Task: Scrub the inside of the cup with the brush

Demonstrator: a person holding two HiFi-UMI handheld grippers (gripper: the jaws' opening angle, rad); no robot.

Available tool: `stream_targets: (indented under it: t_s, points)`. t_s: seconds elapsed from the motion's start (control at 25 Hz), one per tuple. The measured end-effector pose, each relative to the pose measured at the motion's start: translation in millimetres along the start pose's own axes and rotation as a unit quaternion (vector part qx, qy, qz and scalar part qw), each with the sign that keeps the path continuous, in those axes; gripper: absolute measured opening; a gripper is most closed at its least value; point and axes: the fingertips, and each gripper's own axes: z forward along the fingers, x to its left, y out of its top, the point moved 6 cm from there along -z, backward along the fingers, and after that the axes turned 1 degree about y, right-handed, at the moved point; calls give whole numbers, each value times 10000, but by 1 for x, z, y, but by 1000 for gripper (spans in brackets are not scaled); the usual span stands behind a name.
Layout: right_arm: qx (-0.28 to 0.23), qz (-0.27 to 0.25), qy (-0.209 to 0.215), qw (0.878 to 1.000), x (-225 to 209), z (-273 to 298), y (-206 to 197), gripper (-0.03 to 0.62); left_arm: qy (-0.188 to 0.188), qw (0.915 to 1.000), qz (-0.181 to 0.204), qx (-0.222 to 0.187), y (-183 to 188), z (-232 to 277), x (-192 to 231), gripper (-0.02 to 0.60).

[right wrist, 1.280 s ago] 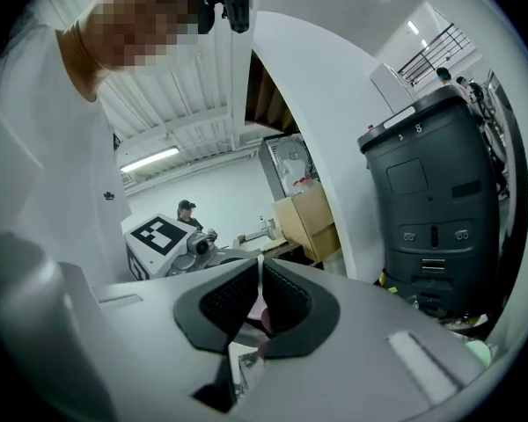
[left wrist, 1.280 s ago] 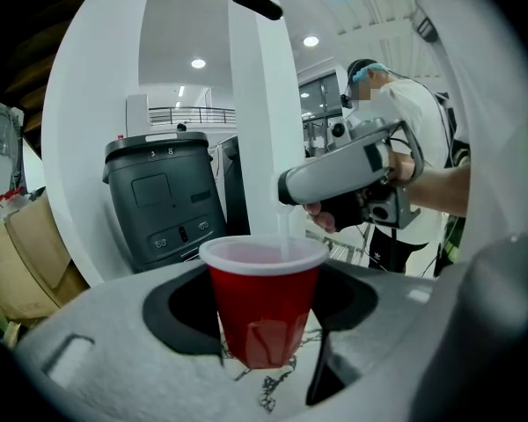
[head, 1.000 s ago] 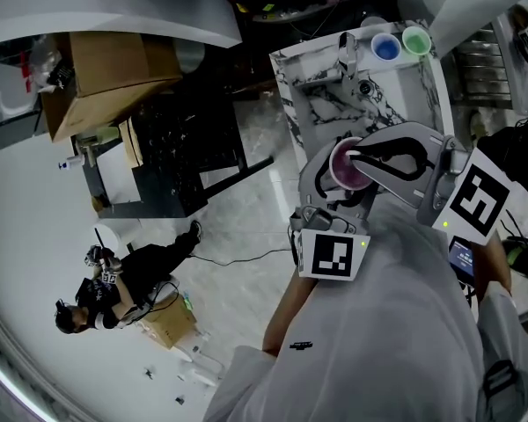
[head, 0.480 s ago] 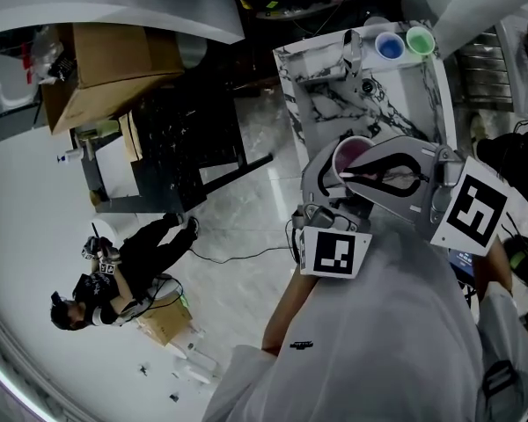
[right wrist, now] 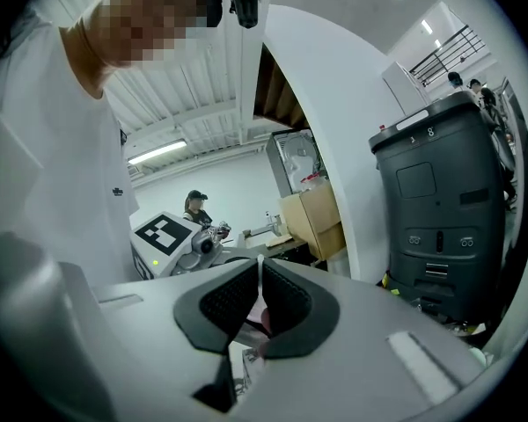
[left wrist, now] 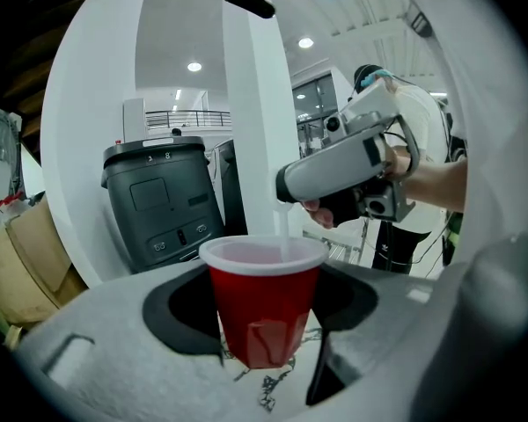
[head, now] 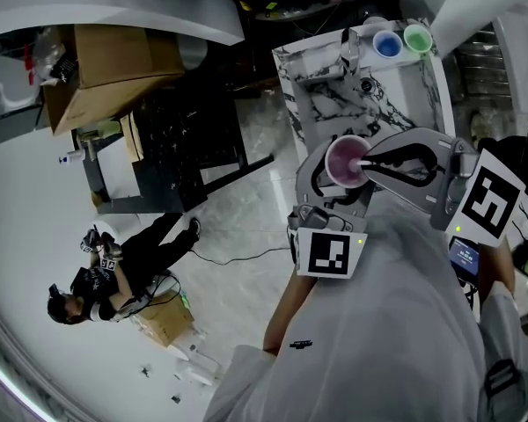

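1. Closest to me, in the left gripper view, my left gripper (left wrist: 264, 313) has its jaws clamped on the lower sides of the red plastic cup with a white rim (left wrist: 264, 271). The cup stands upright, held above veined marble.
2. Only that view shows the thin white brush (left wrist: 286, 229) dropping past the rim into the cup.
3. In the right gripper view, my right gripper (right wrist: 258, 295) has its pads pressed together on a sliver of that white handle. A little red shows below them, but I cannot see the cup's mouth from here.
4. Only the head view looks into the cup's pale pink inside, with the right gripper coming in from the right and the left one beneath.
5. The cup hangs over the near end of the white marble table with black veins (head: 330, 104), with bare tabletop beyond it.
6. At the far edge stand a small blue cup (head: 386, 45) and a small green cup (head: 416, 38), well apart from my grippers.
7. To the table's left is open pale floor, and farther off a brown cardboard box (head: 106, 60).
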Motion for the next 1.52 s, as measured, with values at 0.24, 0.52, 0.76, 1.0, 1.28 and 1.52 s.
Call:
stream_targets:
  t_s: [0.24,0.52,0.76,1.0,1.28,1.52]
  points:
    - [-122,-106,-299,9994,-11,-3,5,23,-50,10000,33,8,3,-2,-2,291]
    - [-401,-194,-263,9987,-8,3,16,23,-76,10000,21,24,3,-1,-8,291]
    - [-684,-134,-69,9975,1,6,28,21,-41,10000,-51,60,4,-4,-11,291]
    - [-994,181,195,9947,11,0,34,21,-44,9999,-69,63,6,-4,-13,291]
    - [-817,260,439,9954,15,-13,23,21,41,9999,103,-36,6,-4,-6,291]
    - [-396,94,143,9991,8,-26,13,21,-18,9999,115,-26,9,-4,-11,292]
